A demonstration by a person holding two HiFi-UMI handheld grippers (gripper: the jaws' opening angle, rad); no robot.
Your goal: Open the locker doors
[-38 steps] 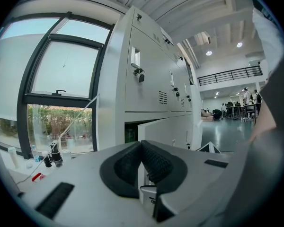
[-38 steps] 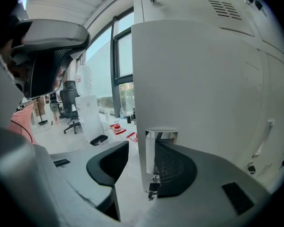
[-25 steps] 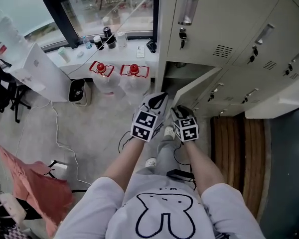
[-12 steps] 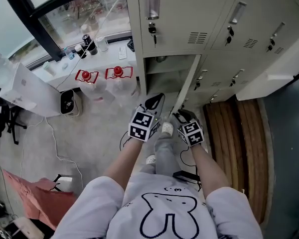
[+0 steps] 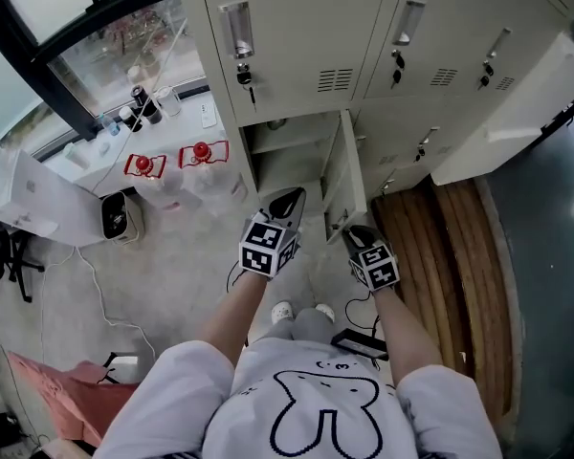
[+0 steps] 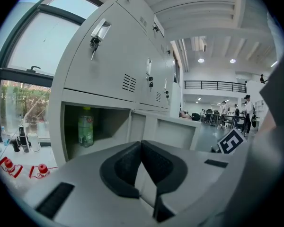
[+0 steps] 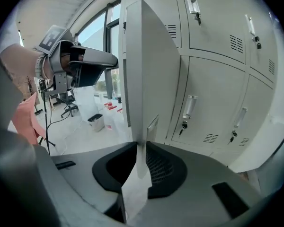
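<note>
A bank of beige lockers (image 5: 297,36) fills the top of the head view. One lower locker door (image 5: 350,175) stands swung out, edge-on to me, and its compartment (image 5: 285,151) is open. My right gripper (image 5: 354,233) is at that door's free edge. In the right gripper view the door (image 7: 146,70) runs between the jaws of the right gripper (image 7: 141,148), which are closing and pinch its edge. My left gripper (image 5: 291,197) hangs in front of the open compartment. Seen from its own camera, the left gripper (image 6: 141,144) is shut and empty. A green bottle (image 6: 85,126) stands inside.
Another locker door (image 5: 502,113) hangs open at the right. Two water jugs with red caps (image 5: 172,161) and a small white bin (image 5: 115,216) stand on the floor at the left, with cables nearby. Wooden planks (image 5: 450,247) lie along the lockers' foot at the right.
The lower door has swung further out, from slanted to edge-on, with my right gripper staying at its edge. The head view has shifted, so the lockers sit more centrally.
</note>
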